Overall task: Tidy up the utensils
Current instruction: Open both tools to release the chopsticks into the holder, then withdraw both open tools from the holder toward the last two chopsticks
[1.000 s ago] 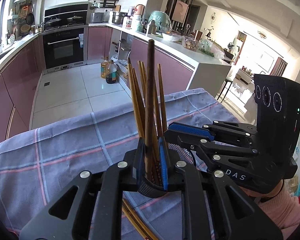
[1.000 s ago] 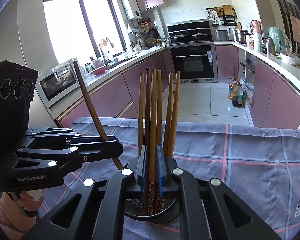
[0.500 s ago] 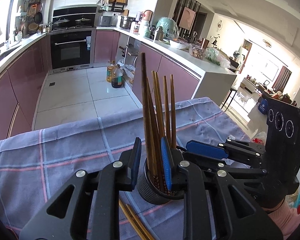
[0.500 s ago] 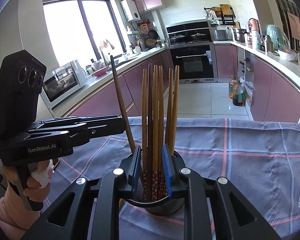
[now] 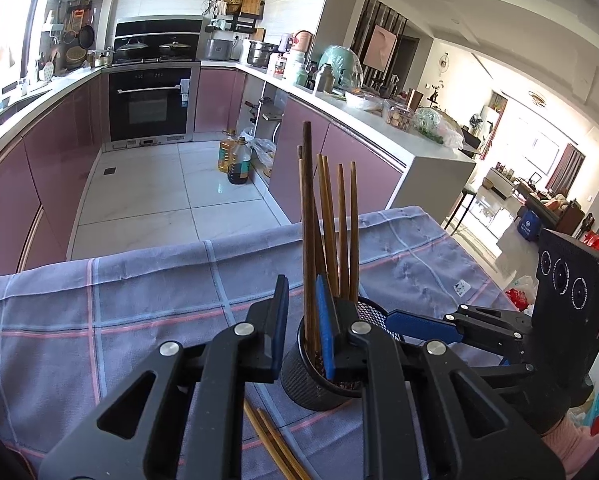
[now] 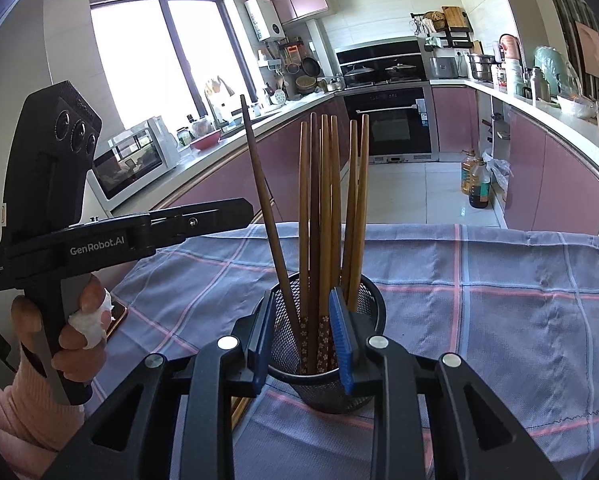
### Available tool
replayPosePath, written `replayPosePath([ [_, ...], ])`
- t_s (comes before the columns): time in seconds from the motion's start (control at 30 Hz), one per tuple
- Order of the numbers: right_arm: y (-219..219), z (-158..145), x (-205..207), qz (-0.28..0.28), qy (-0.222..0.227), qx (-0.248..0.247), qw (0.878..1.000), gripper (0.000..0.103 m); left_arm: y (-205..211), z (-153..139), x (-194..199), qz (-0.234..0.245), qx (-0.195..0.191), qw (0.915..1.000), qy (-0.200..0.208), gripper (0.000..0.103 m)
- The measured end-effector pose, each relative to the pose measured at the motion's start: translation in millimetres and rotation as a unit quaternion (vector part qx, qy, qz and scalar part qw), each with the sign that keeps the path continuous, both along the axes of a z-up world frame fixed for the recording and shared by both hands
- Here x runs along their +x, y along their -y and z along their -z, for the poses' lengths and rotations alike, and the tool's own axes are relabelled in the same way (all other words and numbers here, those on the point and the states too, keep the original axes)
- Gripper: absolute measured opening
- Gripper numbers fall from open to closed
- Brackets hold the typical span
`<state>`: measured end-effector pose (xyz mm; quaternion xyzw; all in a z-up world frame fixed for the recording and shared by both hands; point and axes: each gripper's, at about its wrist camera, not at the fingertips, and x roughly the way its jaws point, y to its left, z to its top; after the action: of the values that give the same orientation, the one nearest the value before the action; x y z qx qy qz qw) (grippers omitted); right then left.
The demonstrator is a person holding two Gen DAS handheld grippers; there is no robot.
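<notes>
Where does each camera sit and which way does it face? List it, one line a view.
Left wrist: on the left gripper, facing over the chopstick holder toward oven and living room; own jaws, just closing, straddle a dark chopstick; right gripper shows beside.
Right wrist: on the right gripper, facing window and oven; own jaws, just opening, straddle chopsticks; left gripper, hand, pink sleeve show.
Shared: holder, chopsticks, checked cloth, oven.

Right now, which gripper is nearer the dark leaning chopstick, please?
Left. The left gripper straddles the dark chopstick, jaws just closing; the right gripper sits at the holder's other side, jaws just opening around the lighter chopsticks.
</notes>
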<state>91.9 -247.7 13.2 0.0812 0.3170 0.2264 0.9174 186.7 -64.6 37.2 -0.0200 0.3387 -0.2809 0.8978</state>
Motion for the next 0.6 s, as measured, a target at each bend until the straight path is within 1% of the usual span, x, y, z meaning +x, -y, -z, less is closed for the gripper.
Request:
replayPosePath([
  [0.17,-5,-2,-14,-0.014,0.007,-0.004,1.000,0.026,-7,3,-7,-0.002,-0.005,1.0000,0.004,0.014],
  [0.23,-9,-2,-23,-0.029,0.009,-0.005,1.000,0.027,-11,4,-15,0.000,-0.001,0.9999,0.012,0.017],
  [0.3,-16,0,-34,-0.049,0.009,-0.011,0.999,0.029,-17,8,-26,-0.001,0.005,0.9998,0.019,0.024],
  [0.33,-20,2,-38,-0.058,0.007,-0.014,0.998,0.029,-22,11,-33,-0.003,0.009,0.9997,0.021,0.025],
  [0.43,-32,15,-47,-0.081,-0.012,-0.021,0.996,0.033,-34,24,-50,-0.010,0.024,0.9994,0.022,0.026],
  [0.47,-36,21,-50,-0.088,-0.020,-0.024,0.996,0.033,-39,29,-55,-0.012,0.029,0.9994,0.018,0.028],
  [0.6,-52,46,-53,-0.102,-0.055,-0.035,0.993,0.033,-54,56,-72,-0.026,0.047,0.9985,-0.006,0.029],
])
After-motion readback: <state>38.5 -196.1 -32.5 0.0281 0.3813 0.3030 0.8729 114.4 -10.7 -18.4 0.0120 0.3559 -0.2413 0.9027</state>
